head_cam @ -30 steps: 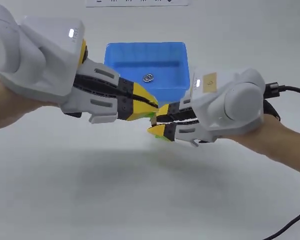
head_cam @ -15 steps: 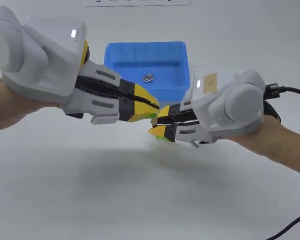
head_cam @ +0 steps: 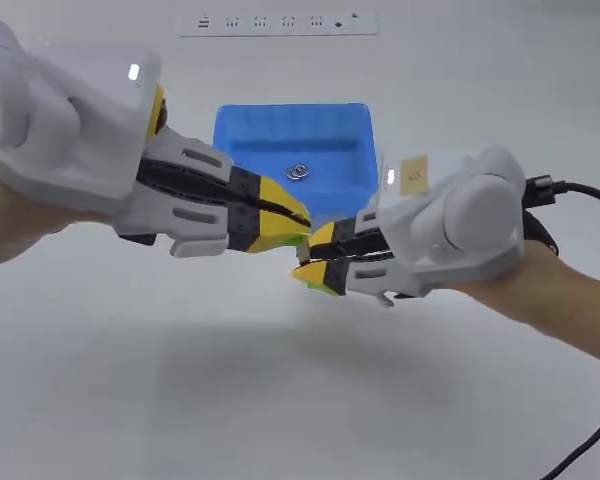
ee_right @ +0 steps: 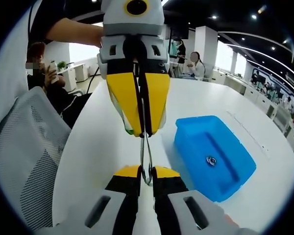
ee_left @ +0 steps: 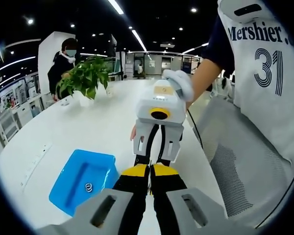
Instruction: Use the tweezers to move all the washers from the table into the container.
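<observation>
Washers (head_cam: pixel 297 172) sit in the middle of the head view, on the floor of the one blue container (head_cam: pixel 248 118). They look to me like two rings overlapping, but they are too small for a sure count. The container stands on the white counter (head_cam: pixel 280 400), just above the two grippers in the frame.

One pair of tweezers (ee_right: pixel 145 147) runs up the centre of the right gripper view as a thin metal pair of legs. The upper part goes in between the yellow tips of the left gripper (head_cam: pixel 300 213), whose jaws are pressed together on it. The lower end lies between the yellow tips of the right gripper (head_cam: pixel 312 255), whose jaws are also drawn in close on it. In the head view the two grippers meet tip to tip at centre frame, the left one coming in from the left edge and the right one from the right edge.

One power strip (head_cam: pixel 275 22) lies along the top edge of the head view. One black cable (head_cam: pixel 580 190) trails off the right gripper towards the right edge. In the upper right of the left gripper view, the shirt (ee_left: pixel 264 63) reads "Mershier." over the number "31". The right gripper carries a small yellowish label that I can't read. One potted plant (ee_left: pixel 85 76) stands at the upper left of the left gripper view.
</observation>
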Demonstrator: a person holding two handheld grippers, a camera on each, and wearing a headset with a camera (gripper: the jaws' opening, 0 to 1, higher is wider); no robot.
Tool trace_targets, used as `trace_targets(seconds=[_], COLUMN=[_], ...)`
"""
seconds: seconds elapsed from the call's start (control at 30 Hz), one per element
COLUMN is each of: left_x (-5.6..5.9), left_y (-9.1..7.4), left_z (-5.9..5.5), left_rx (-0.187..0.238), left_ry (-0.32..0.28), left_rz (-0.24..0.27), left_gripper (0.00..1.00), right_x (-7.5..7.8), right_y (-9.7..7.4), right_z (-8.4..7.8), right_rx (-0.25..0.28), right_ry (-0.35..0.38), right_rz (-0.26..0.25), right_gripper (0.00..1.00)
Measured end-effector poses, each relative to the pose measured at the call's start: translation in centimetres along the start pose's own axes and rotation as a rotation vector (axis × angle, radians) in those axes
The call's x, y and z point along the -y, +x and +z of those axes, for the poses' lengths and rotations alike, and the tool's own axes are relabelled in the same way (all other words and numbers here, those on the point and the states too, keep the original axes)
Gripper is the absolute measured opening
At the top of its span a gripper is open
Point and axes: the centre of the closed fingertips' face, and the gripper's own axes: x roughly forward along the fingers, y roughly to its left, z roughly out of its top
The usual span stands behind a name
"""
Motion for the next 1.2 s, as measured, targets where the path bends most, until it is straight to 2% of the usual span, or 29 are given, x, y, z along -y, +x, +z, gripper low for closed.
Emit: trace_targets(seconds=[0.17,0.33,0.5,0.7,0.97,1.1,1.2], left_x=[0.3,0.1,-0.6,-2.4,-5.4,-7.0,-8.3], left_y=[-1.0,-1.9,-2.6,-3.2,-3.1,-3.0,-2.7], left_z=[1.5,3.1,4.7,6.2,6.7,6.1,5.1], left_rx=[0.0,0.006,0.015,0.029,0.028,0.034,0.035], left_ry=[0.035,0.078,0.12,0.159,0.19,0.184,0.171], left_rz=[0.005,0.017,0.032,0.05,0.066,0.077,0.081], left_gripper=[0.05,0.05,0.05,0.05,0.06,0.06,0.06], right_x=[-0.1,0.5,1.6,3.8,7.0,8.8,9.7], right_y=[-0.8,-1.8,-2.6,-3.3,-2.9,-2.3,-1.4], right_z=[1.7,3.4,4.9,6.5,7.2,6.8,6.2], right_rx=[0.022,0.042,0.051,0.076,0.082,0.08,0.069], right_ry=[-0.023,-0.049,-0.081,-0.104,-0.122,-0.115,-0.117], right_rz=[-0.01,-0.032,-0.052,-0.087,-0.124,-0.139,-0.143], right_gripper=[0.1,0.1,0.1,0.1,0.1,0.1,0.11])
